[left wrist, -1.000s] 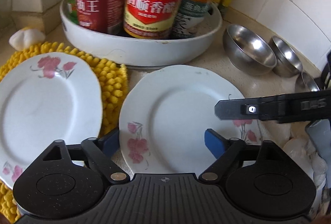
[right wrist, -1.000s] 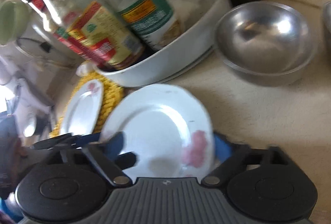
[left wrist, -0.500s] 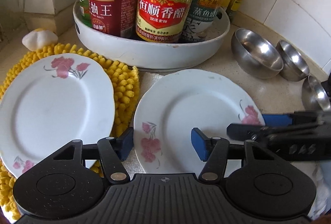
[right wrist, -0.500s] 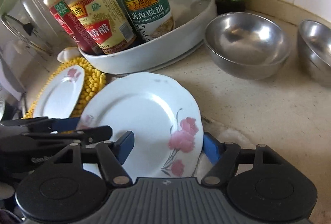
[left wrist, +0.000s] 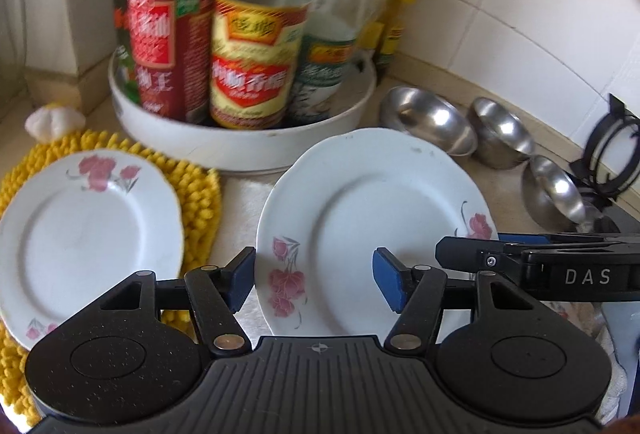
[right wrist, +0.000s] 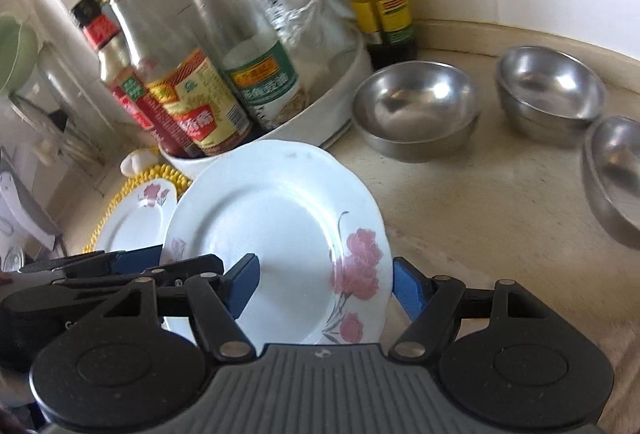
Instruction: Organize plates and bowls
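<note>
White plate (right wrist: 280, 230) between both spread tongs (right wrist: 324, 284), edges straddled.

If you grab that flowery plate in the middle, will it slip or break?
The plate looks glazed and glossy, so it is probably slippery between the fingers. It looks like thin china, likely stiff yet breakable if dropped. Flat, so unlikely to roll.

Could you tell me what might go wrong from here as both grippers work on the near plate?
The left gripper and right gripper straddle opposite edges of the same plate, both open; uneven closing could tip it or knock the grippers together. The bottles in the white dish stand just behind it, so a swing backward could topple them. The nearest steel bowl sits close beside.
</note>
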A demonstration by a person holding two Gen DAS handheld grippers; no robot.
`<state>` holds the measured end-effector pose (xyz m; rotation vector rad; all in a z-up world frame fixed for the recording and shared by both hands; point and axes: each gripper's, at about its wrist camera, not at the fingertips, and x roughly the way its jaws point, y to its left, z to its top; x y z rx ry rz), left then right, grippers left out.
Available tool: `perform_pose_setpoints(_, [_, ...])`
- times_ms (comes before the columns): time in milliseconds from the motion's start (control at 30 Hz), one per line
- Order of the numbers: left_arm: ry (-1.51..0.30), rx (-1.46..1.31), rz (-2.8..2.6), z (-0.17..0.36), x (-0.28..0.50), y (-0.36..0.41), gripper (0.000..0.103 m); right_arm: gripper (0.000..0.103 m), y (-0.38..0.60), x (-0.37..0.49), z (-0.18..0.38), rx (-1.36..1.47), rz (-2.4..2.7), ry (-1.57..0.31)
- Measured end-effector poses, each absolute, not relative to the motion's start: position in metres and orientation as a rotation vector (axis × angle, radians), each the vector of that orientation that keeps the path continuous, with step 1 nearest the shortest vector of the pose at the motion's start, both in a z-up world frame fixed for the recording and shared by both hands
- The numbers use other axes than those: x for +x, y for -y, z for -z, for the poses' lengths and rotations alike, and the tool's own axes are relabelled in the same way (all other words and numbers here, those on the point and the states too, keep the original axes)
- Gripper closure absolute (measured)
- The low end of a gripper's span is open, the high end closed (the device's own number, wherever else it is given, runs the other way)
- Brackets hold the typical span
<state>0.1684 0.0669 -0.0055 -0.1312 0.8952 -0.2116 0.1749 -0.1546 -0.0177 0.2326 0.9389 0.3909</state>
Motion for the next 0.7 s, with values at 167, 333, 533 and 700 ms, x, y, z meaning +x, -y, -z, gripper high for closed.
perform_pose_setpoints(167, [-0.881, -0.101, 0.258, -0.003, 0.163, -0.053, 0.034, 0.013, 0.169, 0.159, 0.004, 0.262, -0.355, -0.905])
perform_pose_setpoints(333, [-0.870, -0.079, 0.303, -0.009, 0.160, -0.038, 0.034, 0.013, 0.186, 0.139, -0.005, 0.280, -0.324, -0.887])
perform_pose_setpoints(533, [-0.878, -0.034, 0.383, -0.009, 0.149, -0.008, 0.033, 0.013, 0.214, 0.115, -0.006, 0.324, -0.242, -0.896])
perform_pose_setpoints(700, [-0.879, -0.002, 0.435, -0.009, 0.139, 0.015, 0.033, 0.013, 0.234, 0.089, -0.009, 0.348, -0.196, -0.896])
